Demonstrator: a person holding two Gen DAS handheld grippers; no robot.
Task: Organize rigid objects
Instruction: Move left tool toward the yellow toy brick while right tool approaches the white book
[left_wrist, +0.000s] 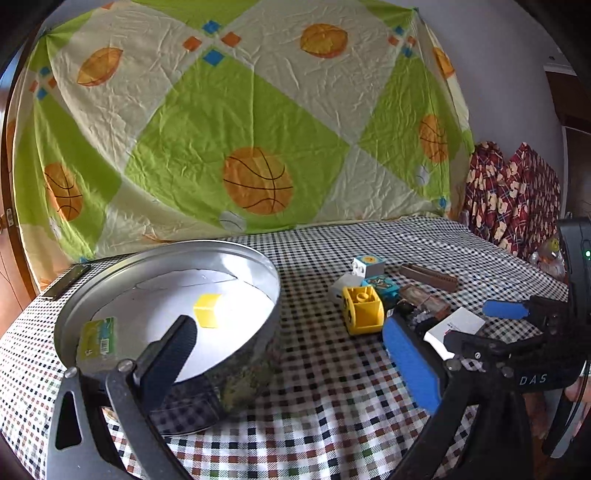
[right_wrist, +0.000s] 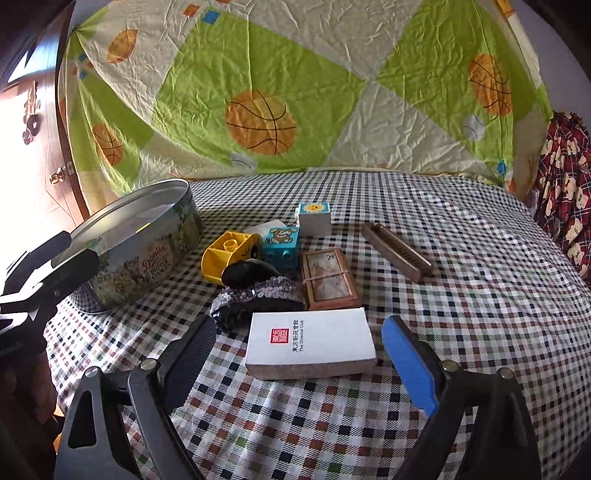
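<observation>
Both jaws stand wide apart on the right hand-held gripper (right_wrist: 299, 365), empty, with the white box (right_wrist: 310, 347) lying between them at lower centre, not yet pinched. Judged step: reaching for the next item. Closing squarely on its long sides comes next. At the left of the frame, the left hand-held gripper (left_wrist: 291, 354), also apart and empty, hangs by the cookie tin (right_wrist: 140, 236), which already holds a yellow block (left_wrist: 207, 309).

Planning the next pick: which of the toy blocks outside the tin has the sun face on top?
The white block, farthest back of the cluster. The teal block in front shows a bear; the yellow one is rounded with one stud.
</observation>
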